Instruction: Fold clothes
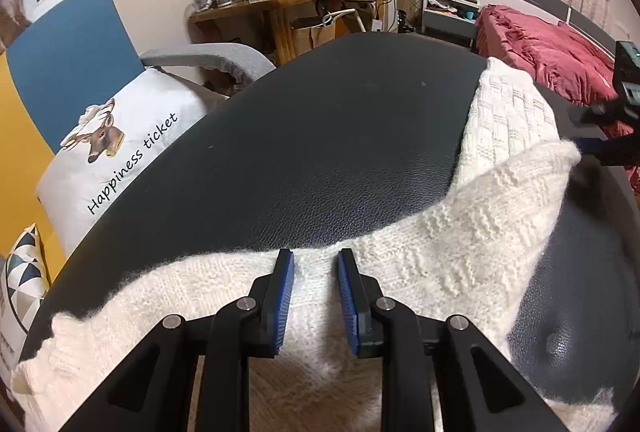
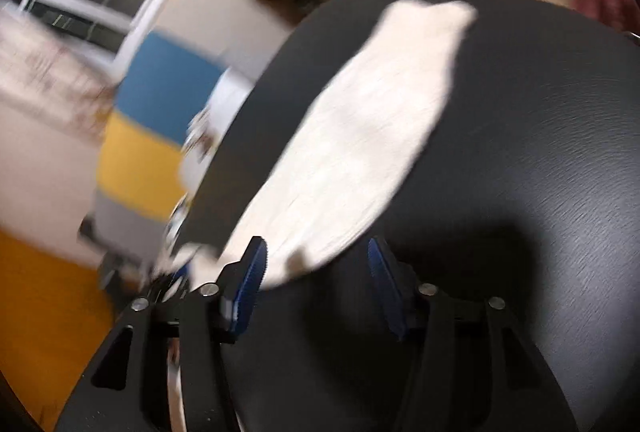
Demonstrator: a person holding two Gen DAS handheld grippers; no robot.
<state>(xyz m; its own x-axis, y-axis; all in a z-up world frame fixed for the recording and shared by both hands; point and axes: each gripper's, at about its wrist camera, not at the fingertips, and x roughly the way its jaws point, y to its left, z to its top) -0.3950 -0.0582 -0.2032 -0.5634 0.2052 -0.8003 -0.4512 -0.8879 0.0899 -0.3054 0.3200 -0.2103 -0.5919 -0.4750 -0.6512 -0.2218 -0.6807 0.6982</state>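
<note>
Sweater [image 1: 460, 232] lies on the black desk [image 1: 320, 136], long axis running from lower left toward upper right. My left jaws [image 1: 316, 296] stand slightly apart over its near edge; my right jaws [image 2: 316, 284] gape empty at its lower end.

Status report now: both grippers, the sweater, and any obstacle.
Left gripper open over the white sweater, not pinching. Right gripper open, empty. Sweater partly folded on black table. Nothing in the way.

Sweater [image 1: 460, 232] on table [image 1: 320, 136] along near and right edges, cushion [image 1: 120, 148] beyond left edge, desk [image 1: 276, 2] behind far edge
</note>
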